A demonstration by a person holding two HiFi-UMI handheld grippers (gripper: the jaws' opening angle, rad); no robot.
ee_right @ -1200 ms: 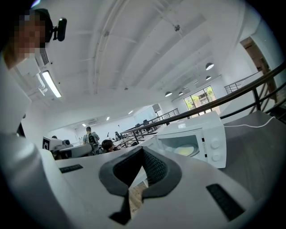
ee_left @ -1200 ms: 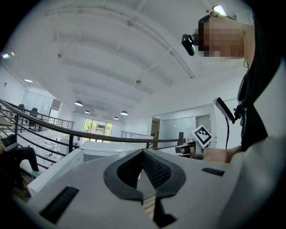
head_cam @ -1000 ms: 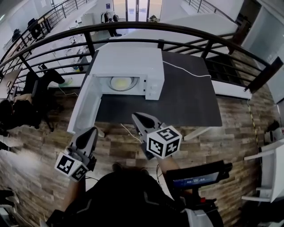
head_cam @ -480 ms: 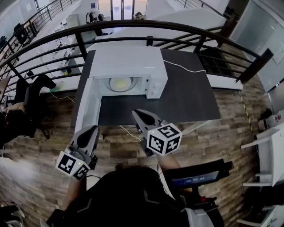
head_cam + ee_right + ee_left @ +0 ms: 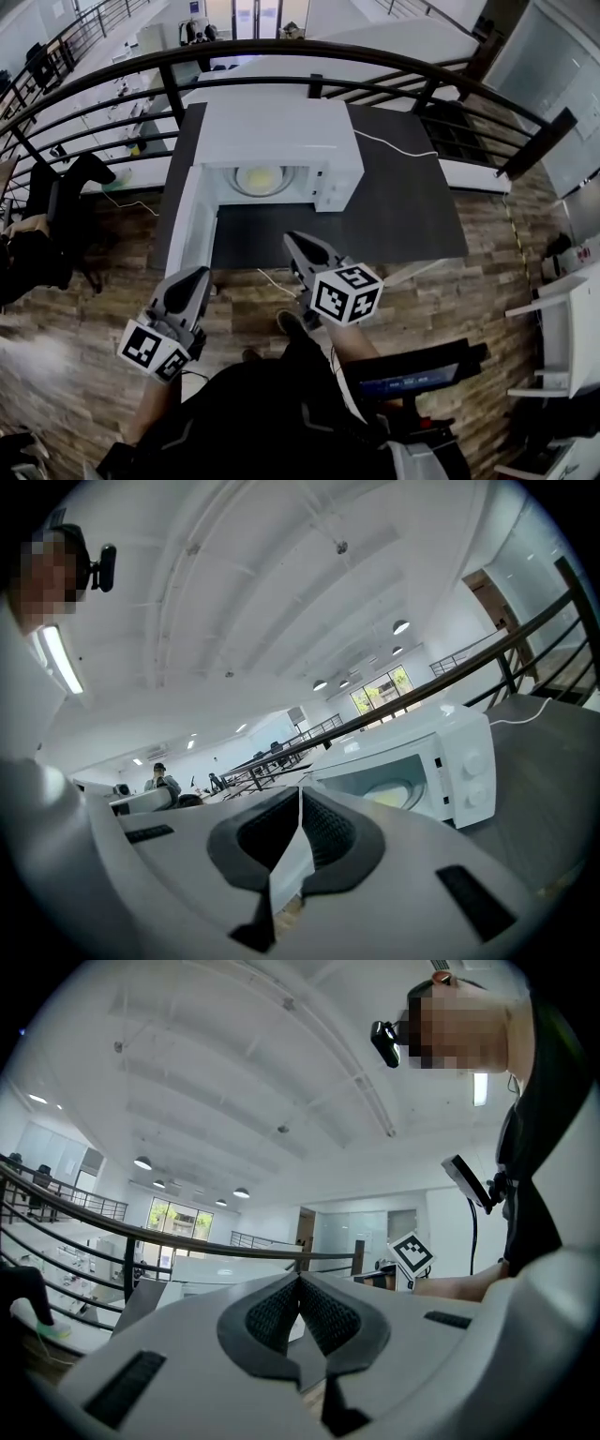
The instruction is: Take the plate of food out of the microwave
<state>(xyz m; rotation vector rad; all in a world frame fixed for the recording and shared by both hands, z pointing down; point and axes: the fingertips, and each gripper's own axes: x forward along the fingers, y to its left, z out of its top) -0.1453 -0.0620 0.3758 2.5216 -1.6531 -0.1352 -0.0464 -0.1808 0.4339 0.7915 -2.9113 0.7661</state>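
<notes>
I hold both grippers low in front of me, and neither one has anything in it. My left gripper [image 5: 192,281] has its jaws pressed together, the ribbed pads [image 5: 274,1314] meeting in one closed line with nothing between them. It hangs above the wooden floor [image 5: 487,281], near the front of the dark surface [image 5: 412,216]. My right gripper [image 5: 298,246] is the same, jaws closed tight and empty. In the head view its tips show against the front edge of the surface, pointing toward the microwave [image 5: 272,131].

The microwave is white and stands on the rear left part of the surface. Its door [image 5: 192,225] is swung wide open to my left, so the cavity is open to view. The plate of food [image 5: 261,178] sits inside, on the floor of the cavity, carrying something pale yellow (I cannot tell what the food is). In the right gripper view I see the plate through the open front, with two round knobs [image 5: 472,761] to the right of the opening. Both grippers are well apart from the plate, and neither touches the microwave or its door.

A white cable [image 5: 396,146] runs from the back of the microwave across the surface to the right. A black railing [image 5: 281,52] curves behind the surface.
</notes>
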